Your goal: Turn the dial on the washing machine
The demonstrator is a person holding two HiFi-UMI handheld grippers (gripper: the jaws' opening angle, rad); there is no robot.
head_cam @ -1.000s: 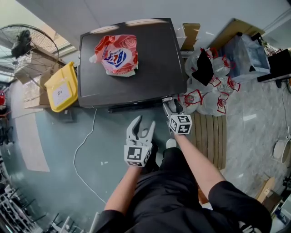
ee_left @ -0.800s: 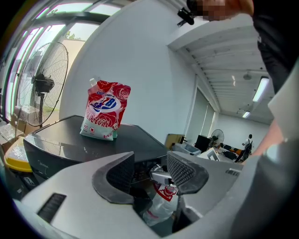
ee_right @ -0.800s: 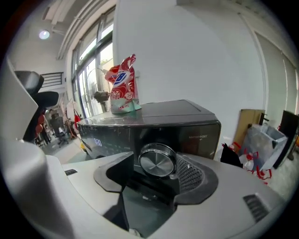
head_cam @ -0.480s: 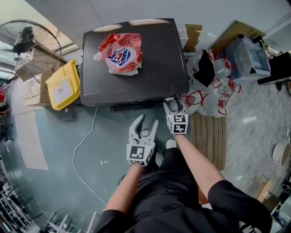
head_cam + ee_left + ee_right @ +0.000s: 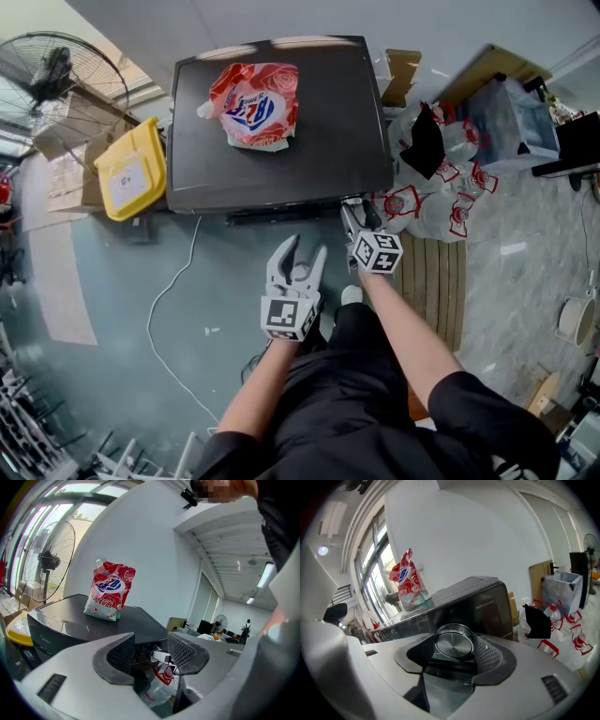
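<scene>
The dark washing machine (image 5: 328,141) stands ahead, with a red and white detergent pouch (image 5: 255,103) lying on its lid. My right gripper (image 5: 356,216) is at the right end of its front panel. In the right gripper view the round silver dial (image 5: 454,640) sits between the two jaws of that gripper (image 5: 455,655), which are shut against its sides. My left gripper (image 5: 298,247) hangs lower, in front of the machine, apart from it. Its jaws (image 5: 151,651) stand open with nothing between them.
A yellow bin (image 5: 131,173) and cardboard boxes stand left of the machine, with a floor fan (image 5: 52,75) behind them. White and red plastic bags (image 5: 427,202) are piled to its right, next to a wooden pallet (image 5: 433,281). A white cable (image 5: 169,300) trails over the floor.
The right gripper's marker cube has rolled while staying at the dial, so the gripper has twisted on it. The left gripper has hardly moved.
</scene>
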